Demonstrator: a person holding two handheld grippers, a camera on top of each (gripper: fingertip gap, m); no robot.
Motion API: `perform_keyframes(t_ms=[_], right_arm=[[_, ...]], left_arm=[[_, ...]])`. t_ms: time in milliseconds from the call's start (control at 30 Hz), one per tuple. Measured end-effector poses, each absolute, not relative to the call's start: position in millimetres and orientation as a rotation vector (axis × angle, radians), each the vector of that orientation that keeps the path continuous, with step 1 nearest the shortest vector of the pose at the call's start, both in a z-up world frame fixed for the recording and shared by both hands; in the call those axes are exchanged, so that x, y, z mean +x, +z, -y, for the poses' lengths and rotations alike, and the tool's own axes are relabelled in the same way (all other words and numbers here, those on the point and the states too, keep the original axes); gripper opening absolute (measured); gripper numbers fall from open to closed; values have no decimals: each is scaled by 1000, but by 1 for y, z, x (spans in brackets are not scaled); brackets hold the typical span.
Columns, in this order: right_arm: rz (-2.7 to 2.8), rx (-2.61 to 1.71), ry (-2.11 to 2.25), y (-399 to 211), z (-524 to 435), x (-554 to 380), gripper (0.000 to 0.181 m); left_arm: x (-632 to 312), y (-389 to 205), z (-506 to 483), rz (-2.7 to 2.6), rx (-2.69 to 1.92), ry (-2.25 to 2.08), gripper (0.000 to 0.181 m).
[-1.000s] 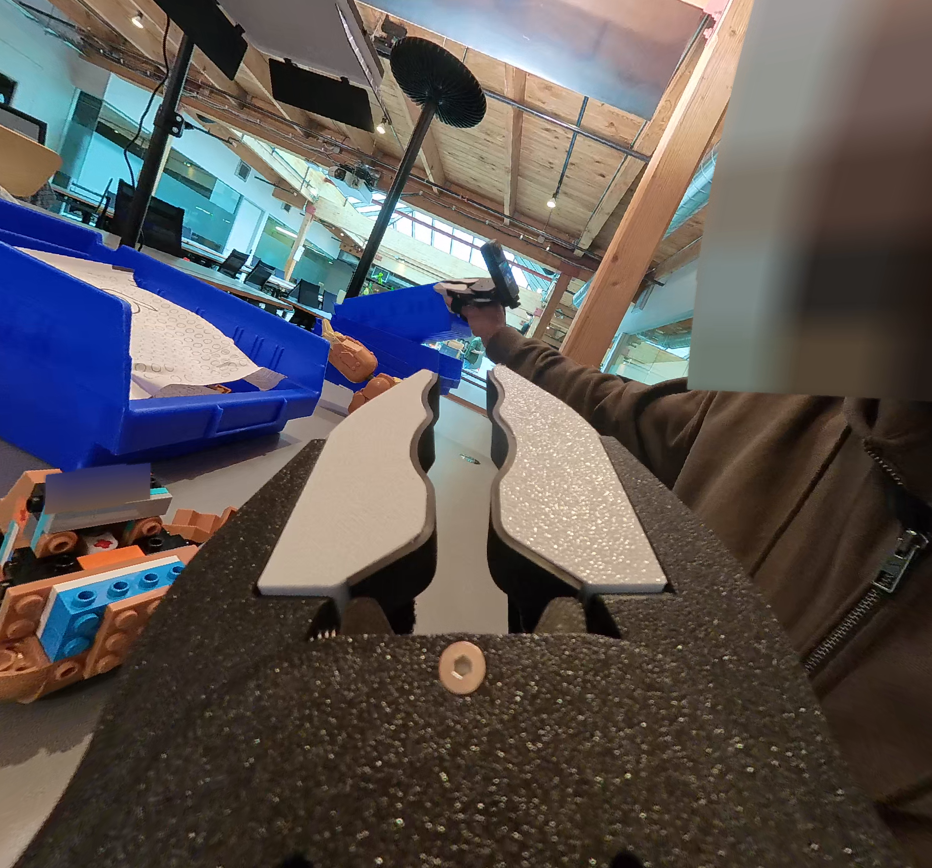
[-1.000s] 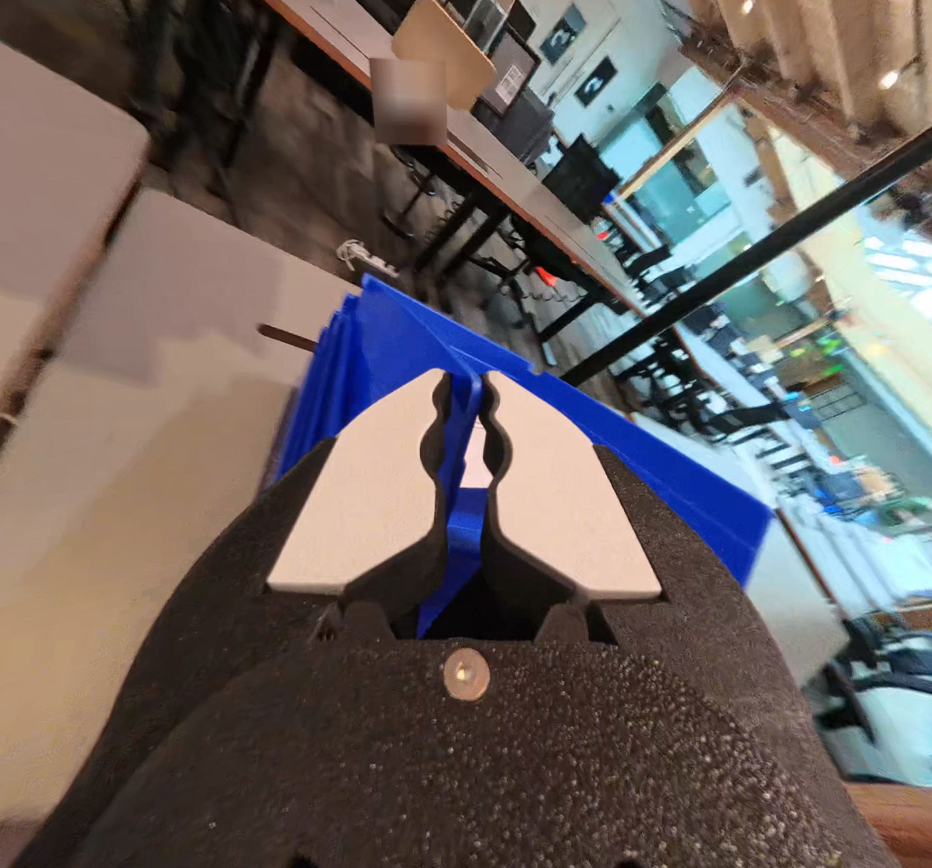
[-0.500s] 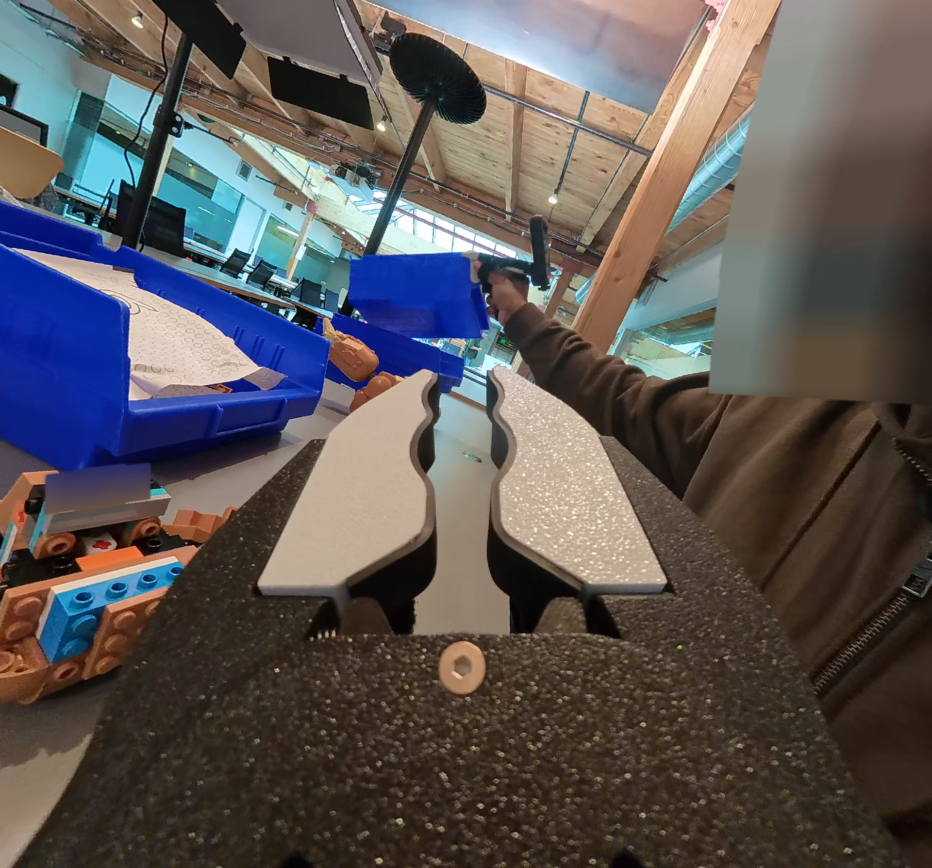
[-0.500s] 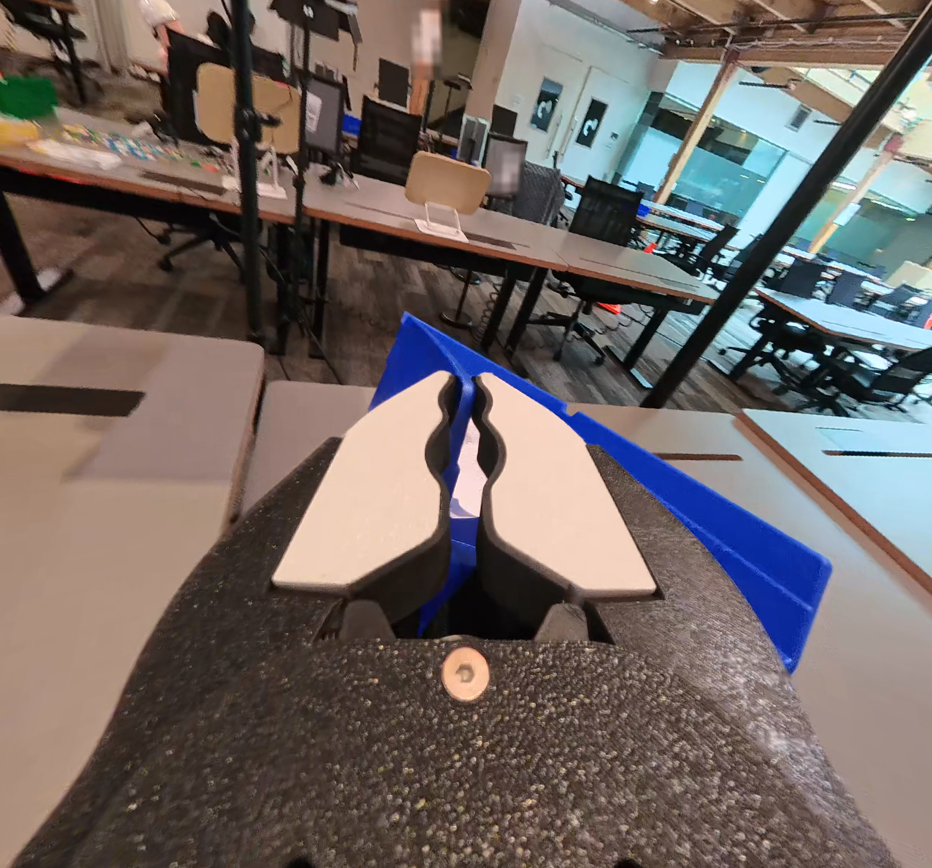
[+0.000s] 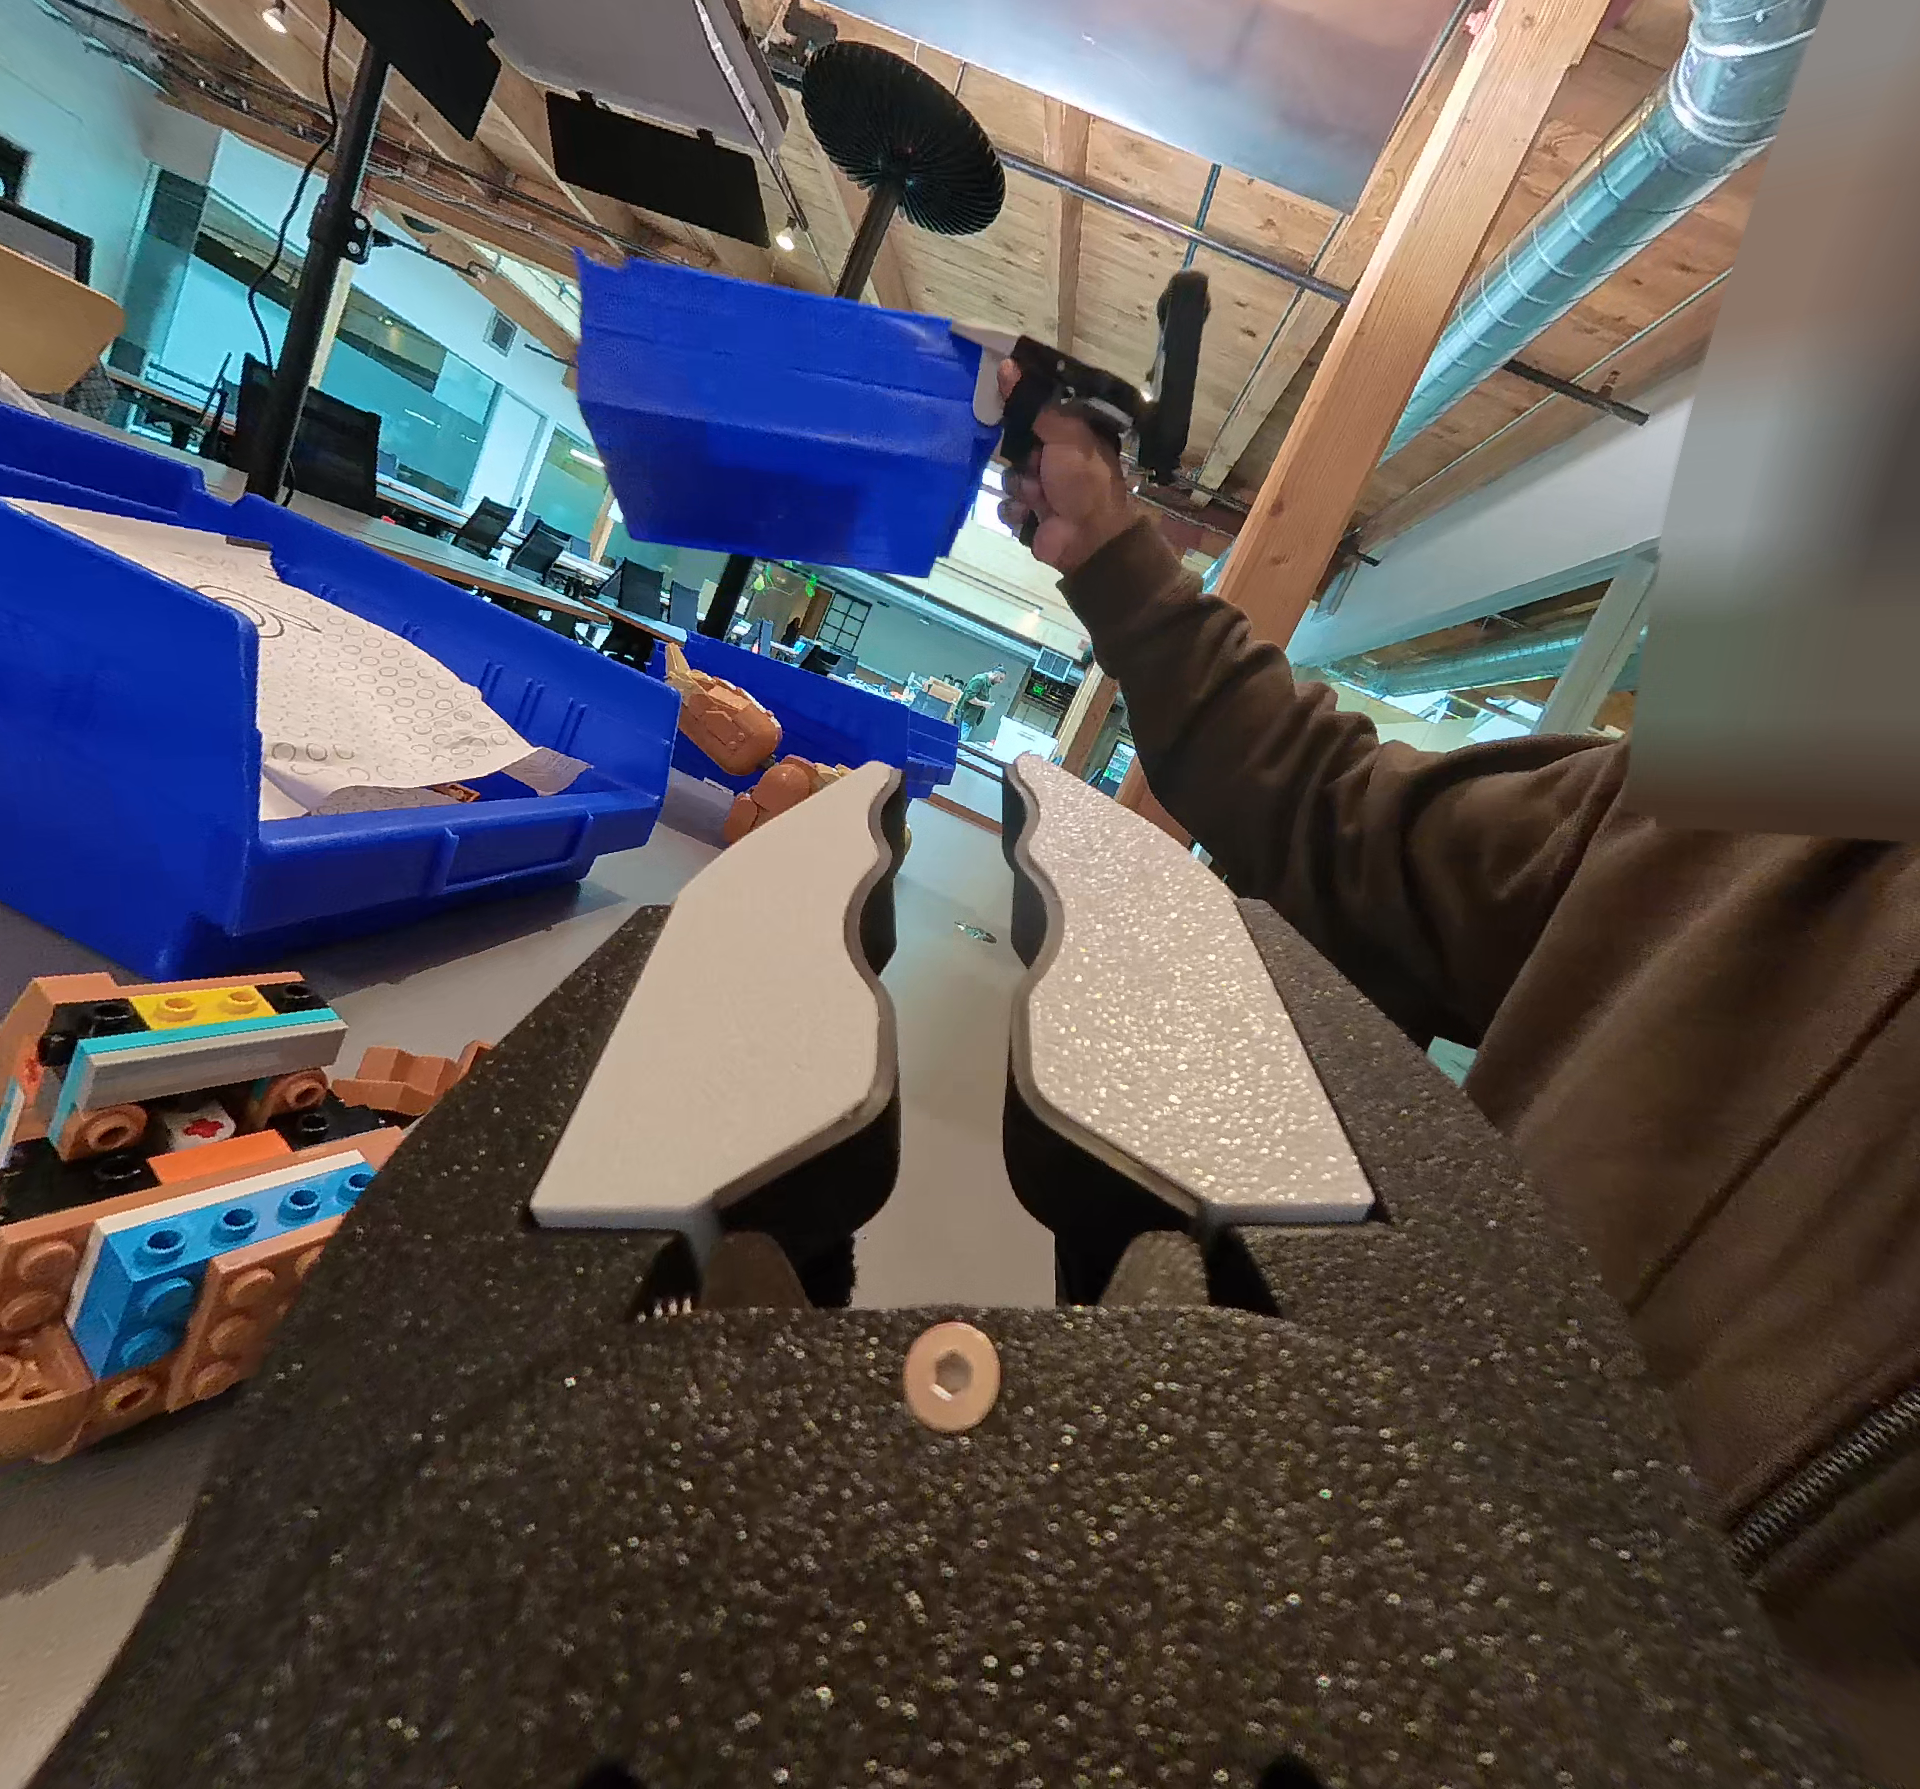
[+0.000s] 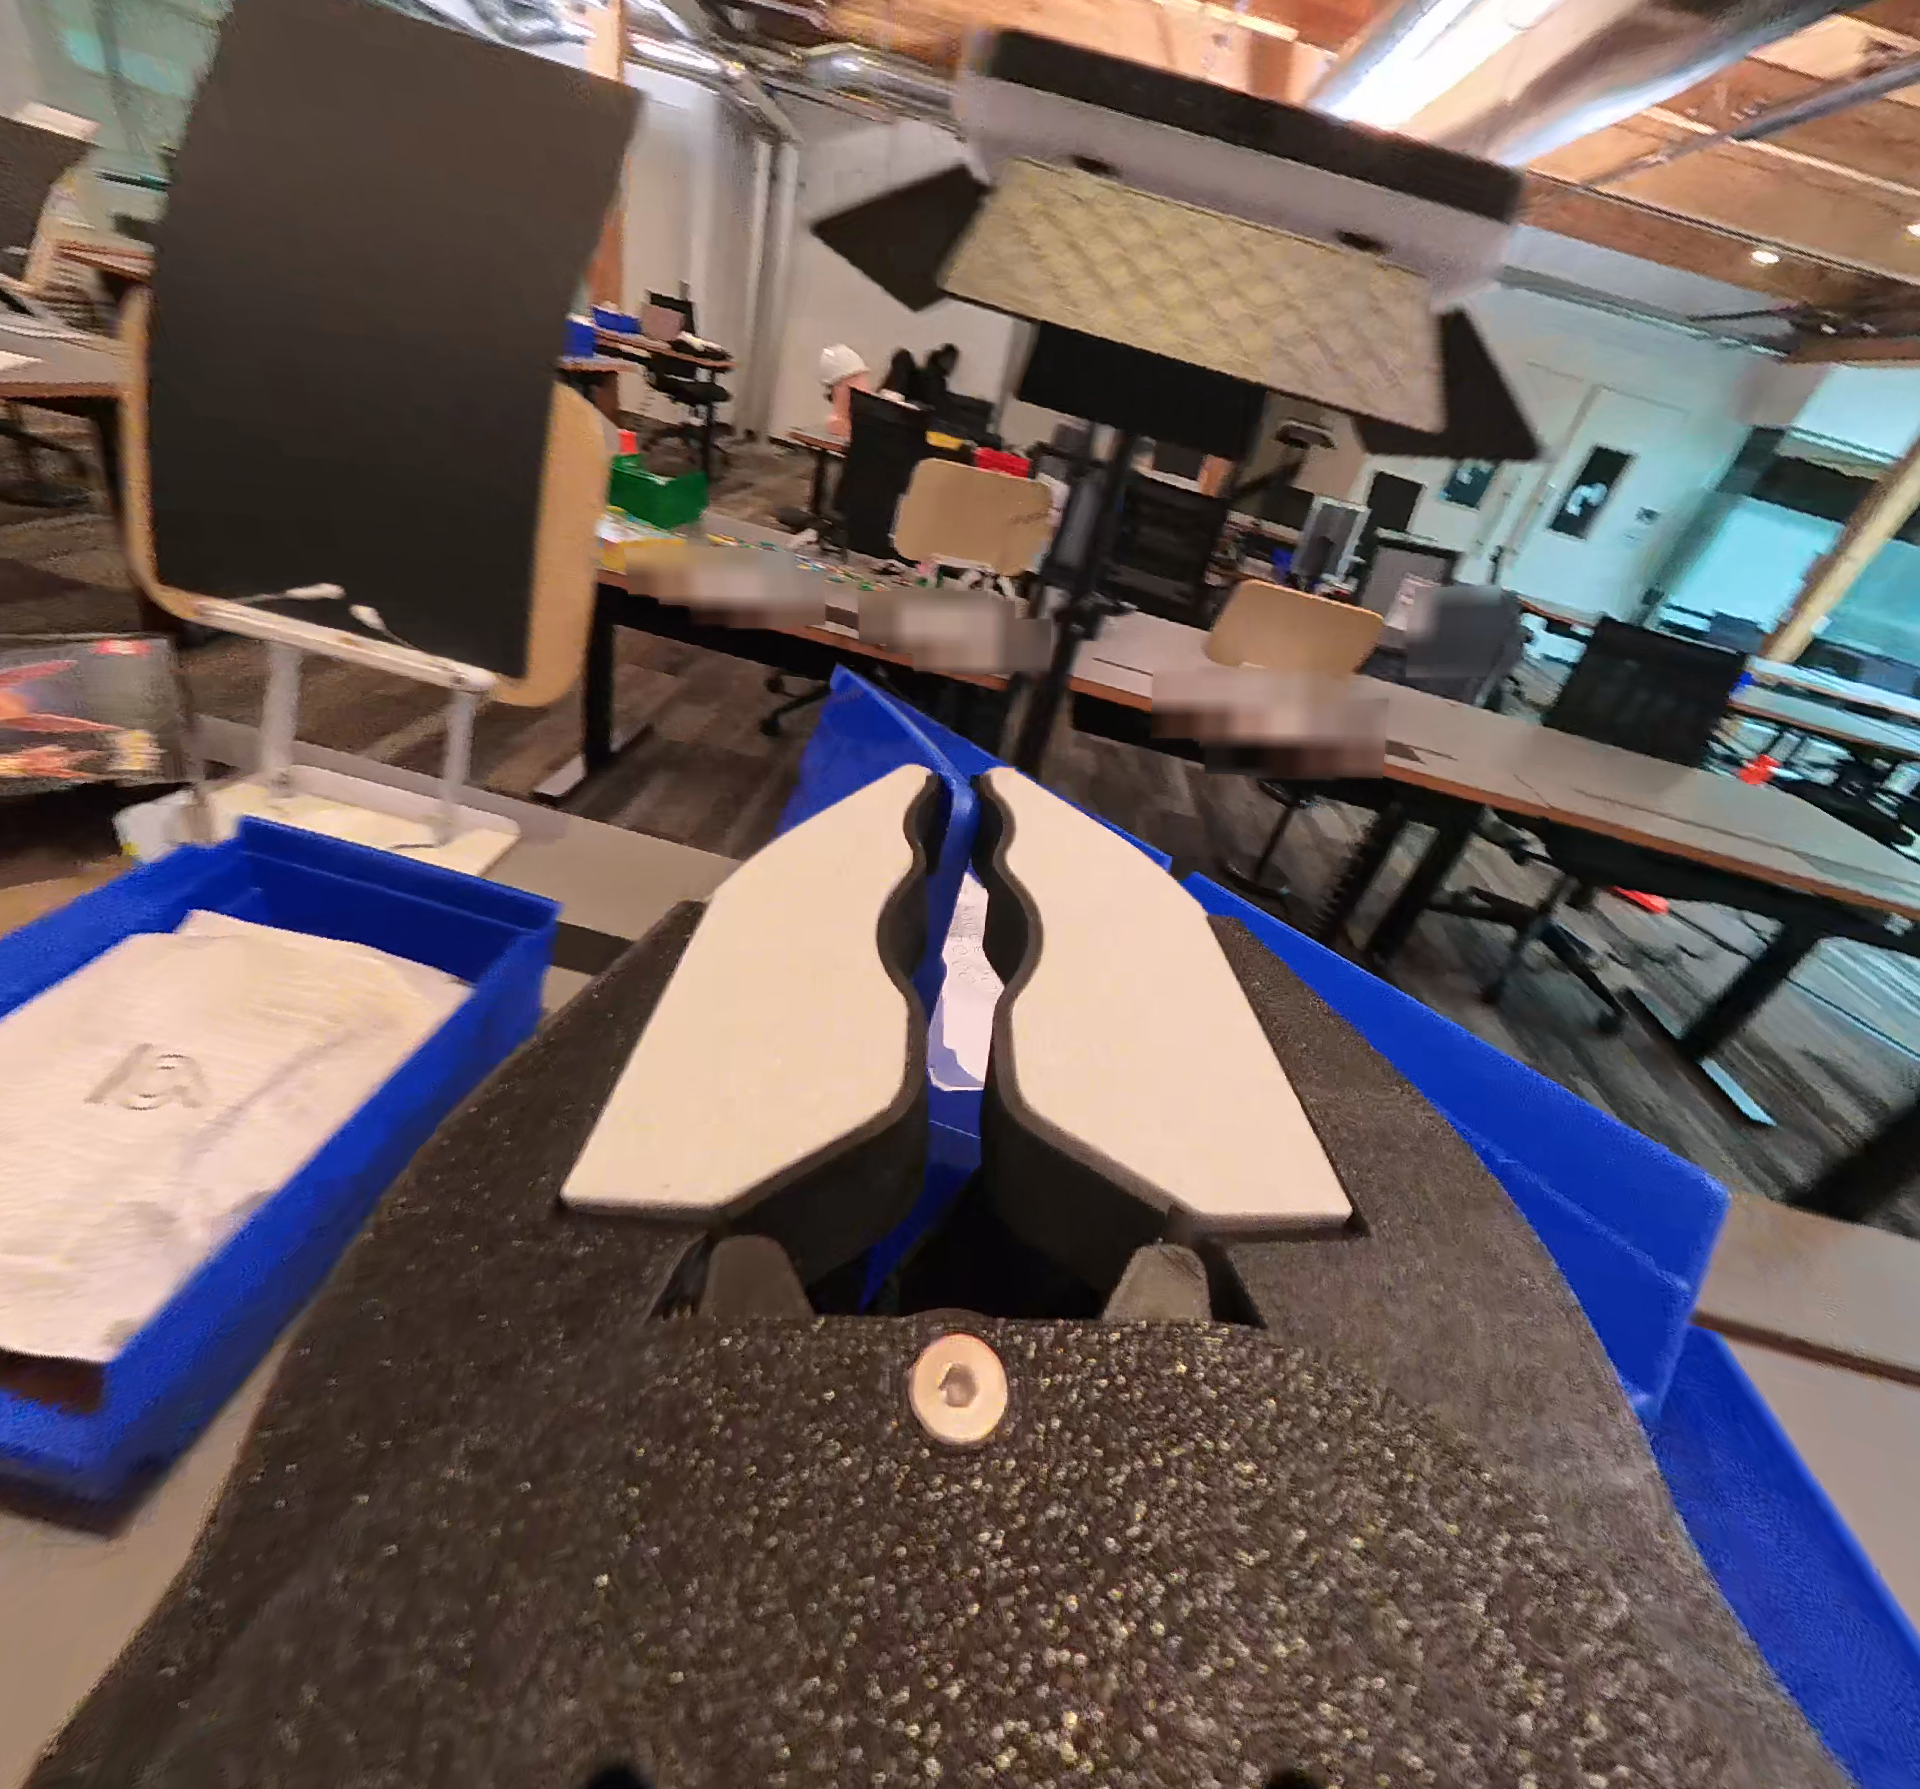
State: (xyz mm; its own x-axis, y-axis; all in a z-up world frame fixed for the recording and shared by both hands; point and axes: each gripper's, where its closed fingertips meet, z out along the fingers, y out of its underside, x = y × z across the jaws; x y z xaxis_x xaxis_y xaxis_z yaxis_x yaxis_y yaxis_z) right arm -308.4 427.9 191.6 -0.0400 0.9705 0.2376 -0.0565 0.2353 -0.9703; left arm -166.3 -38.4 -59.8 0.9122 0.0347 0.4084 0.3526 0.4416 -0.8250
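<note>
My right gripper is shut on the wall of a small blue bin, with a white paper lining the bin's inside. In the left wrist view this bin hangs tilted in the air above the table, held at its right rim by the right gripper in a person's raised hand. My left gripper is open and empty, low over the grey table. A multicoloured brick model lies just left of it.
A large blue bin lined with printed paper stands at the left and also shows in the right wrist view. Brown brick figures lie before another blue bin. A brown sleeve crosses at the right. Light stands rise behind. Spacing between my two grippers at the tips: around 55 cm.
The right gripper has lifted the small blue bin higher above the table and swung it round. The left gripper has not moved.
</note>
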Motion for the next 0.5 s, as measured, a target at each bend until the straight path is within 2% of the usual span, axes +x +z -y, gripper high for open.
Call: perform_keyframes(t_ms=[267, 500], right_arm=[[1442, -856, 1225, 185, -271, -347, 6], [1545, -782, 1159, 123, -136, -375, 7]], left_arm=[[-162, -58, 41, 375, -1093, -205, 18], [-163, -55, 46, 372, -1056, -232, 17]])
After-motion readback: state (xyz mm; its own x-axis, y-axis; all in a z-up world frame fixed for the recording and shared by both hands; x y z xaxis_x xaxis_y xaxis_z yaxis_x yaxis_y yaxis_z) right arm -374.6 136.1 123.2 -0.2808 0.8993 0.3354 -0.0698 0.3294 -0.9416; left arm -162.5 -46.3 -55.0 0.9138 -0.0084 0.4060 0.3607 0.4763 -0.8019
